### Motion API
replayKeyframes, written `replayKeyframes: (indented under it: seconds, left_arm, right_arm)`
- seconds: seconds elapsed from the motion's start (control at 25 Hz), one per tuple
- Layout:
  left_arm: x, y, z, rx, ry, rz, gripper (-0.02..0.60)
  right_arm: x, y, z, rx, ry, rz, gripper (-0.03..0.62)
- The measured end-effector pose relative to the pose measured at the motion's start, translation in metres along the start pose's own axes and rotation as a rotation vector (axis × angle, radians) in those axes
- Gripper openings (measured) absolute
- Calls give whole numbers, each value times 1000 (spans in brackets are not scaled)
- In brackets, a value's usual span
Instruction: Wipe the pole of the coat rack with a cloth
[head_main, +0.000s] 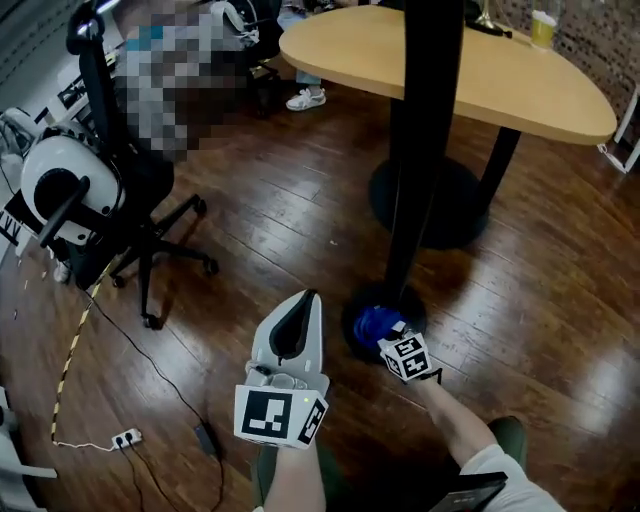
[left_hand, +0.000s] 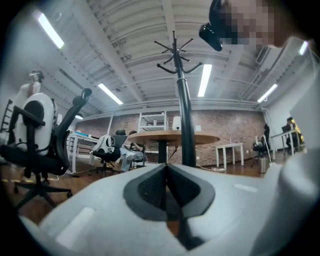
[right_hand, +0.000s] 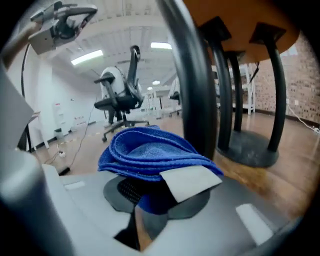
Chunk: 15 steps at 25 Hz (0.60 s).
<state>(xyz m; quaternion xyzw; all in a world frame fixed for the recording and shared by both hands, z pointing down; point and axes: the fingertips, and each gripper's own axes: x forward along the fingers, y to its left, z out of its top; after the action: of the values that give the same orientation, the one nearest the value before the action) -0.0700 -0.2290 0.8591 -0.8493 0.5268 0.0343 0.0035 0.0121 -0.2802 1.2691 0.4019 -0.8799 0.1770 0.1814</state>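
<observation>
open-plan office in a loft-type building. indicators: swivel office chair (head_main: 140, 215) on castors, round wooden table (head_main: 470, 70), coat rack (left_hand: 181, 90), white desk (left_hand: 231, 149) against a brick wall (left_hand: 225, 127), tube lights (left_hand: 205, 80) under an exposed ribbed ceiling, power strip (head_main: 126, 437) on a dark plank floor (head_main: 270, 240).

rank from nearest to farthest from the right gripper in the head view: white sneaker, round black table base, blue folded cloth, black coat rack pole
1. blue folded cloth, clamped in the right gripper.
2. black coat rack pole, just past the cloth.
3. round black table base, behind the pole.
4. white sneaker, farthest, at the frame's top.
</observation>
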Motion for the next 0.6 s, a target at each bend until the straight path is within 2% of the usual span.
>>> replayKeyframes:
  seconds: [0.08, 0.16, 0.24, 0.28, 0.36, 0.44, 0.48, 0.52, 0.6]
  left_arm:
    - [-1, 1, 7, -14, -7, -9, 2]
    - [-3, 2, 17, -23, -29, -8, 2]
    - [-5, 5, 22, -11, -38, -3, 2]
    - [-7, 6, 21, -6, -37, -1, 2]
    - [-10, 7, 15, -10, -29, 8, 2]
    - [-11, 6, 13, -16, -27, 14, 2]
    - [-12, 5, 15, -18, -34, 16, 2]
    - [-14, 5, 16, -18, -43, 22, 2]
    - [-17, 3, 15, -13, -51, 36, 2]
  right_arm:
    - [-40, 48, 130, -77, -191, 87, 104]
    - [-117, 91, 283, -235, -425, 144, 104]
    - [-207, 119, 422, -331, -642, 117, 105]
    - [-245, 127, 477, -370, -718, 89, 106]
    - [-300, 134, 561, -505, -825, 54, 106]
    - [-326, 129, 602, -544, -856, 24, 106]
    - [-327, 121, 602, -526, -844, -5, 106]
    - [-320, 111, 590, -512, -820, -41, 106]
    - [-290, 93, 541, -524, -770, -110, 106]
